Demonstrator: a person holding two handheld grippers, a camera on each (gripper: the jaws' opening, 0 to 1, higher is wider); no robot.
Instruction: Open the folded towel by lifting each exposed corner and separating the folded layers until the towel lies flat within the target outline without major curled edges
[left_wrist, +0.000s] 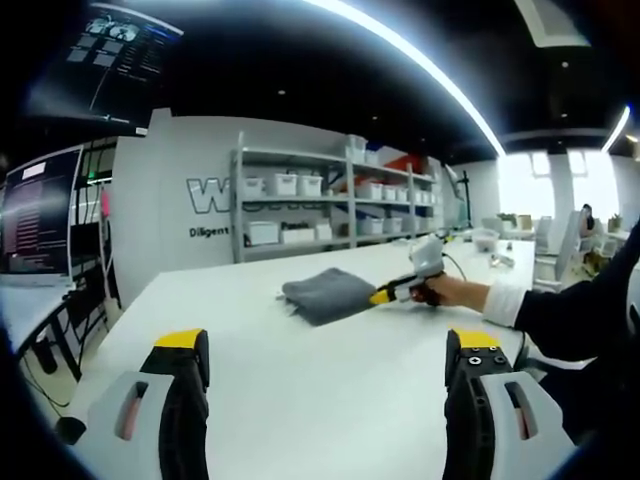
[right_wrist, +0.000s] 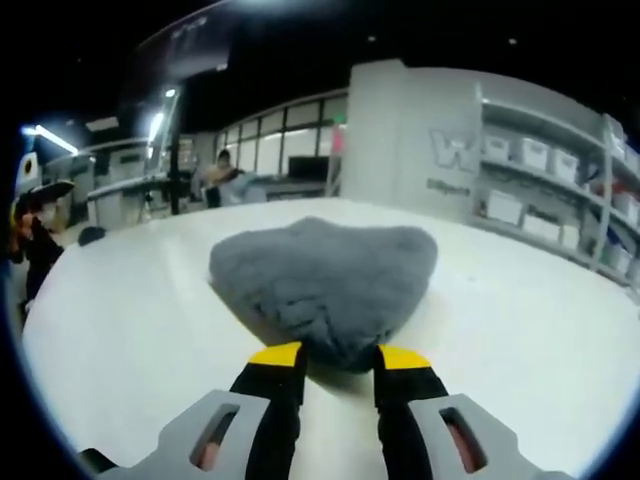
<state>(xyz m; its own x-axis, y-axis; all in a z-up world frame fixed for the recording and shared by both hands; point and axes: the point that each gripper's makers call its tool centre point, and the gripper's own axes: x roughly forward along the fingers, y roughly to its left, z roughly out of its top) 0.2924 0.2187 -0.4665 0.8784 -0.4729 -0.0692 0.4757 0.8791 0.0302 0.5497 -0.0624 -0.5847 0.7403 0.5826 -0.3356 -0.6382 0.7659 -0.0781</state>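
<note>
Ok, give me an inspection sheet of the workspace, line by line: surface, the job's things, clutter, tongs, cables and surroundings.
Surface: white table, bare around the towel; no target outline seen.
Job's things: grey towel, still folded, lying on the table.
Clutter: small items at the table's far end, too small to identify.
Tongs: left tongs open, back from the towel; right tongs at the towel's near corner, tips either side of it, grip not clear.
Cables: thin cable behind the right tongs in the left gripper view.
Surroundings: shelving with white bins, monitor, ceiling light strip.
</note>
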